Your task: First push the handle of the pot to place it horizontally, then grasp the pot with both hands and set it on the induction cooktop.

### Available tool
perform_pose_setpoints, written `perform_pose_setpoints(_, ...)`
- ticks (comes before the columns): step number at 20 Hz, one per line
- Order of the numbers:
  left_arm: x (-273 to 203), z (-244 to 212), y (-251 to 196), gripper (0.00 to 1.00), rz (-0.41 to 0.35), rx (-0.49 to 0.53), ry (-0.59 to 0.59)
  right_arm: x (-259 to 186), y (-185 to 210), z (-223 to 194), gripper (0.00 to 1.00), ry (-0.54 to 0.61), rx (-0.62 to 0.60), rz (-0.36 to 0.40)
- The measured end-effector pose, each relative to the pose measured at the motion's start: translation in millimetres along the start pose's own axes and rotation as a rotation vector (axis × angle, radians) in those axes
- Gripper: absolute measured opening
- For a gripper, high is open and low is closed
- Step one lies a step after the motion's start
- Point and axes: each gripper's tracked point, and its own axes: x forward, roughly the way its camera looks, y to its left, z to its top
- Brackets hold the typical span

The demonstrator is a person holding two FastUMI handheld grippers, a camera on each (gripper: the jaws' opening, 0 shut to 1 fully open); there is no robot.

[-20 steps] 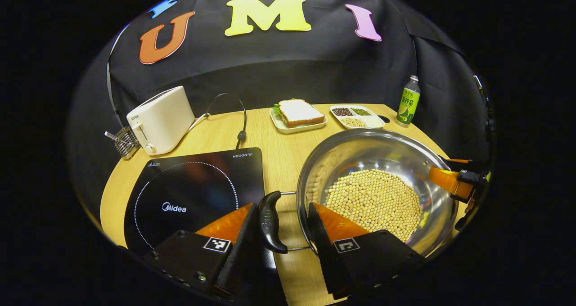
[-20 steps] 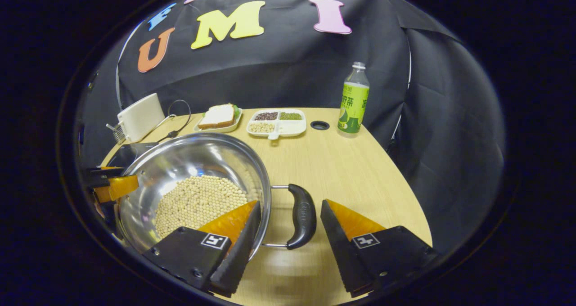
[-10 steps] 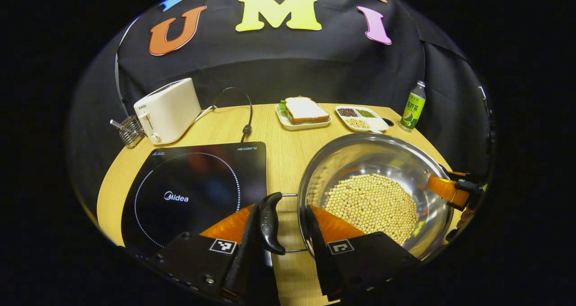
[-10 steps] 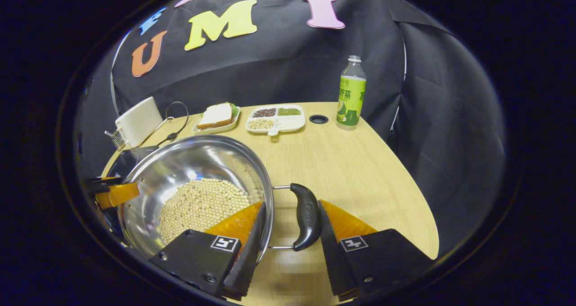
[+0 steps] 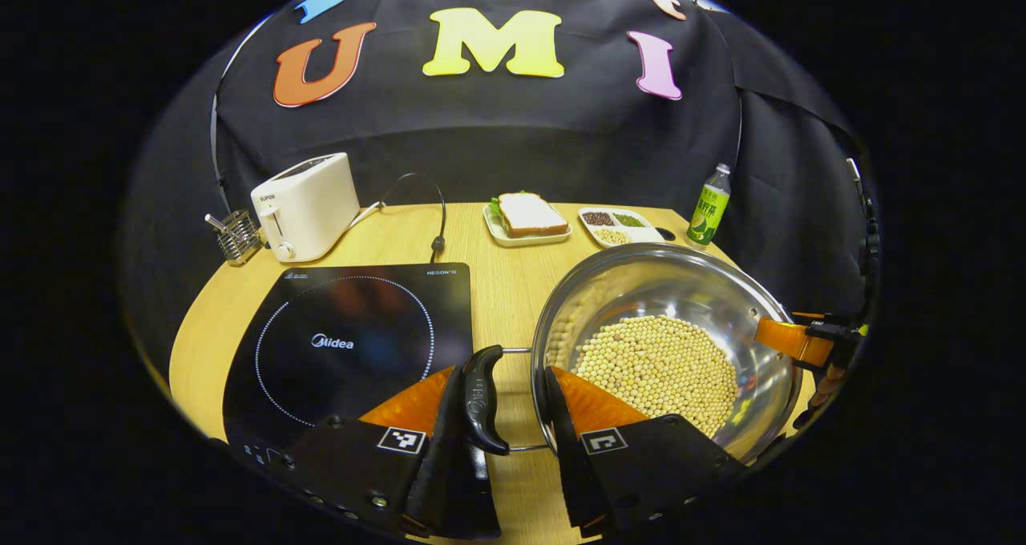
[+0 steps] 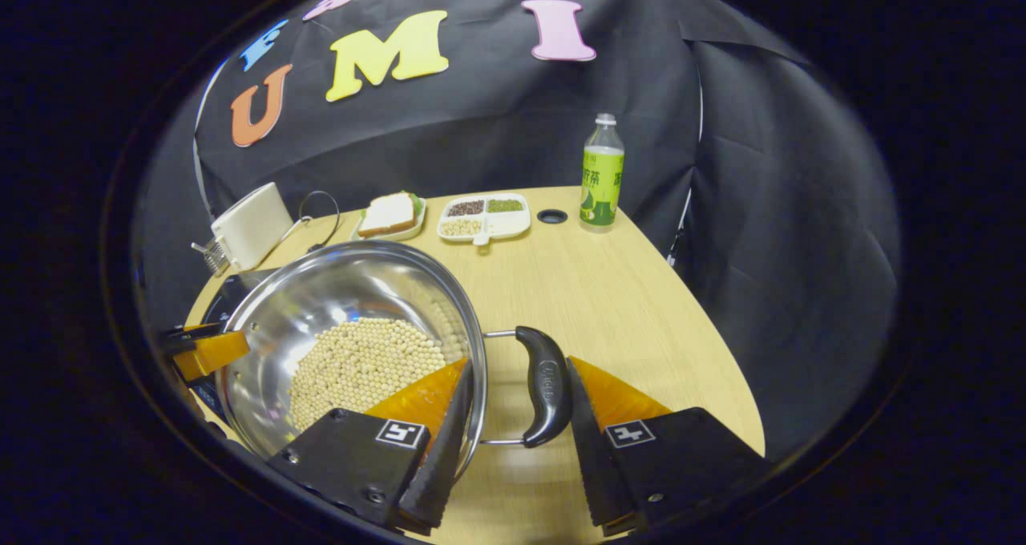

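Pot [image 5: 665, 353], steel and wide, sits on the wooden table [image 5: 505, 288] with a layer of pale beans [image 5: 657, 365] in its bottom; we see it just ahead of both grippers, between them

Left gripper [image 5: 503, 417]: its two fingers straddle the pot's near side, one finger [image 5: 445, 433] outside against the black left handle [image 5: 481, 401], the other over the rim, inside the bowl. We read it as clamped across handle and wall, both faces appearing to touch. In this left gripper view the induction cooktop [image 5: 353, 345] lies to the left of the fingers, dark glass with a dotted ring, close beside the pot but not under it

Right gripper [image 6: 517, 433]: mirror arrangement. One finger reaches over the rim into the bowl, the other presses the outer side of the black right handle [image 6: 545, 385], which lies level on its wire loops. Closed across handle and pot wall [image 6: 353, 288]

Each gripper shows at the far rim in the other's view

Beyond the pot, far from our fingers: a white toaster [image 5: 309, 204] with a small wire rack [image 5: 232, 236] beside it, a black cord [image 5: 433, 216], a sandwich on a plate [image 5: 525, 216], a divided dish of grains [image 5: 621, 224], a green bottle [image 6: 601, 176] upright near a cable hole [image 6: 551, 216]
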Motion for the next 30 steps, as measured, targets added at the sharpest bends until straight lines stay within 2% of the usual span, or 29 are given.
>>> perform_pose_setpoints(6,-42.9,14.3,22.9,0.55,0.010,-0.012,-0.068,-42.5,28.7,16.9,0.66,-0.057,-0.027,0.012)
perform_pose_setpoints(13,-83.3,30.0,82.5,0.55,0.071,-0.027,-0.137,-65.3,95.7,30.8,0.67,-0.091,-0.057,0.074)
perform_pose_setpoints(23,-113.2,72.8,191.8,0.55,0.205,-0.055,-0.219,-57.8,215.6,71.5,0.67,-0.110,-0.098,0.159)
perform_pose_setpoints(30,-101.7,96.0,254.7,0.55,0.254,-0.092,-0.238,-35.2,281.6,97.8,0.67,-0.117,-0.112,0.177)
